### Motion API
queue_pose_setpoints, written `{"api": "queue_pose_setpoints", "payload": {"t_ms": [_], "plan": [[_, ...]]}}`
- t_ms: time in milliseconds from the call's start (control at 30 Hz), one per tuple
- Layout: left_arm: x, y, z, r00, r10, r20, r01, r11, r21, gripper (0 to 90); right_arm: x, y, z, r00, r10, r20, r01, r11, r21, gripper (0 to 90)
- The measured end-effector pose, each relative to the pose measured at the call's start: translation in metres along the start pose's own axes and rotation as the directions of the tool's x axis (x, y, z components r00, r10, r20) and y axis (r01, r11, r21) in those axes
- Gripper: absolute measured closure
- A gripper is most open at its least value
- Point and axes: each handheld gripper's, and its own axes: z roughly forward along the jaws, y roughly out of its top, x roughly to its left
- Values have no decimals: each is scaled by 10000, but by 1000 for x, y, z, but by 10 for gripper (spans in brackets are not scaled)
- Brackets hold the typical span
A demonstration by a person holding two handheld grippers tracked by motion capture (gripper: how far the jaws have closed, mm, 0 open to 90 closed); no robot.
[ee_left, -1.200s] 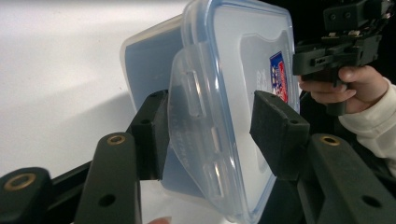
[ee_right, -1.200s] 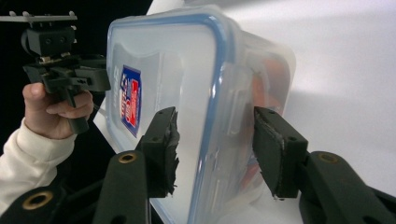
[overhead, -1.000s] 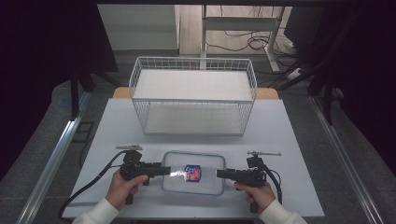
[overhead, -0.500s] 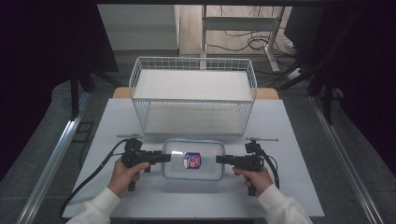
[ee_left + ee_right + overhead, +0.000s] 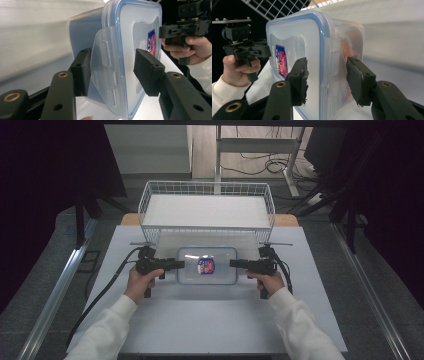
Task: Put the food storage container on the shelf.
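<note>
A clear plastic container (image 5: 207, 265) with a blue-rimmed lid and a red and blue sticker is held between both grippers just in front of the wire basket. My left gripper (image 5: 181, 264) is shut on its left end, my right gripper (image 5: 233, 263) on its right end. In the left gripper view the jaws of the left gripper (image 5: 112, 72) straddle the container's (image 5: 140, 32) latch flap and lid edge. In the right gripper view the right gripper (image 5: 327, 80) clamps the lid and the base of the container (image 5: 297, 35). Something orange shows faintly inside.
A white wire basket (image 5: 145, 200) stands at the back of the pale table (image 5: 200, 320), its front wall close behind the container. Cables trail from both grippers toward the table's front. Metal rails run along the floor on both sides.
Both grippers have carried the container away from the person, from near the table's front toward the basket's front wall.
</note>
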Motion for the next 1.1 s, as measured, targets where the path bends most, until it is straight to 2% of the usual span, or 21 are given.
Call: {"api": "queue_pose_setpoints", "payload": {"t_ms": [133,267,367,467,500,600,667,800,867,900,1100], "plan": [[8,4,7,10000,-13,53,14,10000,-71,490,-7,7,5,9998,-145,98,147,9997,-198,523],[15,5,15,9999,-95,71,95,9999,-95,490,-17,9,9,9999,15,129,-10,9991,-421,522],[20,2,21,9998,-216,7,216,9998,-43,489,-23,9,12,9998,141,163,-135,9991,-391,520],[21,3,22,9997,-231,-21,230,9997,-95,491,-30,8,15,9988,486,81,-482,9979,-435,518],[21,3,22,9996,-282,-32,282,9995,-116,491,-32,7,15,9990,423,134,-417,9982,-436,516],[23,3,23,9986,-531,-74,530,9985,-162,484,-30,7,18,9984,460,329,-435,9965,-718,512],[23,4,24,9956,-933,-101,930,9953,-263,483,-30,6,20,9974,527,493,-483,9951,-861,504],[25,4,26,9934,-1142,-119,1138,9931,-279,478,-28,6,22,9939,662,884,-562,9922,-1112,504],[27,4,27,9894,-1450,-121,1446,9890,-311,473,-27,5,24,9915,746,1069,-610,9903,-1246,513],[29,4,28,9900,-1402,-149,1396,9896,-344,463,-26,5,25,9909,775,1099,-630,9895,-1297,543],[32,5,28,9873,-1584,-135,1577,9865,-440,461,-24,7,26,9878,879,1284,-704,9884,-1347,527]]}}
